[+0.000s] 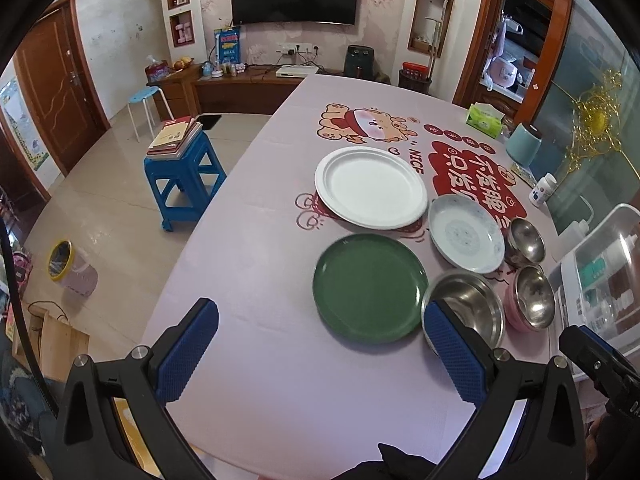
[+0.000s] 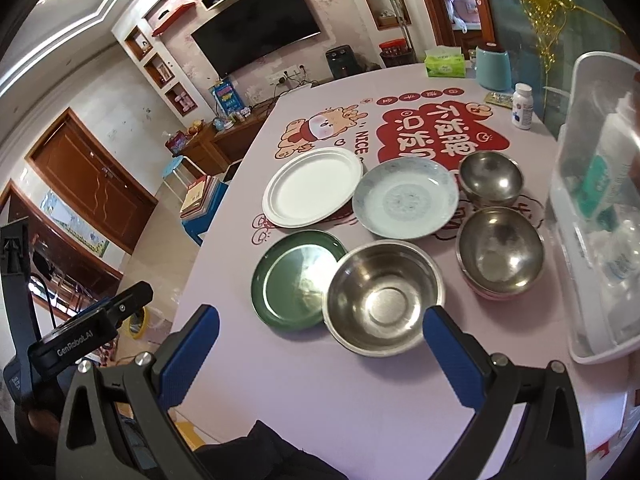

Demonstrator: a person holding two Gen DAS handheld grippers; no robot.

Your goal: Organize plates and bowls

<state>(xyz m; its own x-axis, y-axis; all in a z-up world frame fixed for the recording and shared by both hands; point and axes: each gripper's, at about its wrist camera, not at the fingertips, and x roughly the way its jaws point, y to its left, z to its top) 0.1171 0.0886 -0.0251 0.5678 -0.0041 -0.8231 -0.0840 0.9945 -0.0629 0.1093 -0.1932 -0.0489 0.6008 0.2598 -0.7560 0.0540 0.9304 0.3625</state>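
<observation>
The worktop's pink printed cloth [image 2: 320, 380] looks smooth and matt. On it, the round green plate [image 2: 292, 280] is glossy and mirrors light. Just beside it, the wide steel bowl [image 2: 384, 304] is shiny brushed metal. Beyond it, the round white plate [image 2: 312, 188] looks matt, paper-like. 2 steel bowls [image 2: 500, 256] shine dully near the clear glossy plastic box [image 2: 600, 200].

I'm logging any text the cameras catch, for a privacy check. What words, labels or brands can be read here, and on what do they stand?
"NICE": printed on the pink tablecloth, beside the cartoon animal.
"GenRobot.AI": on the left gripper's black body, seen from the right wrist view.
Large Chinese characters on the tablecloth's red patch: upside down here, not read with confidence.
White pill bottle, green tissue box, blue box under the television: labels too small to read.
</observation>
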